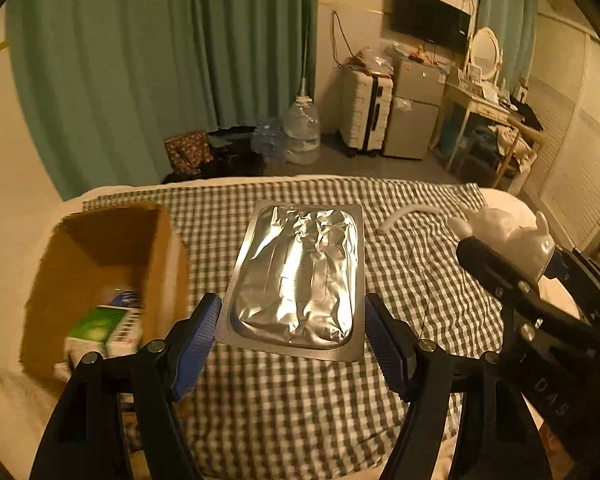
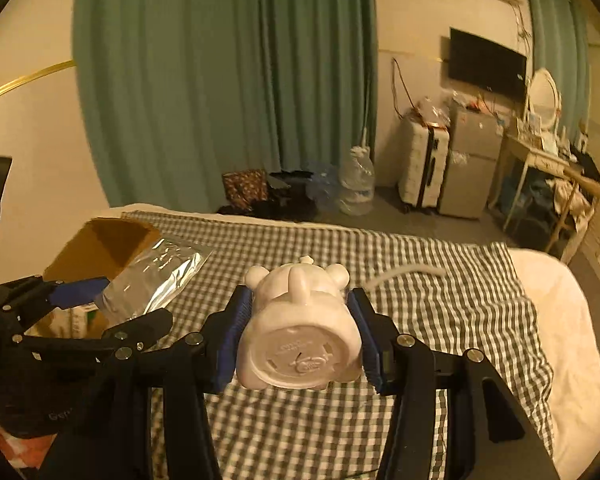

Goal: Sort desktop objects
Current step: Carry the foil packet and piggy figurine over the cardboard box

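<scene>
My left gripper [image 1: 292, 332] is shut on a silver foil pouch [image 1: 300, 272] and holds it flat above the checked cloth [image 1: 300, 408]. An open cardboard box [image 1: 100, 248] stands just to its left, with a green and white packet [image 1: 104, 328] inside. My right gripper [image 2: 299, 298] is shut on a white animal figurine [image 2: 296, 332], whose round base faces the camera. The right wrist view shows the left gripper [image 2: 120, 304] holding the pouch [image 2: 156, 276] over the box [image 2: 100, 244]. The figurine [image 1: 504, 228] appears at the right edge of the left wrist view.
A white curved tube [image 1: 404, 216] lies on the far right part of the cloth. White bedding [image 2: 560, 320] shows beyond the cloth's right edge. Across the floor stand water jugs [image 1: 302, 132], a white suitcase [image 1: 366, 116], a small fridge [image 1: 414, 108] and a dressing table [image 1: 484, 104].
</scene>
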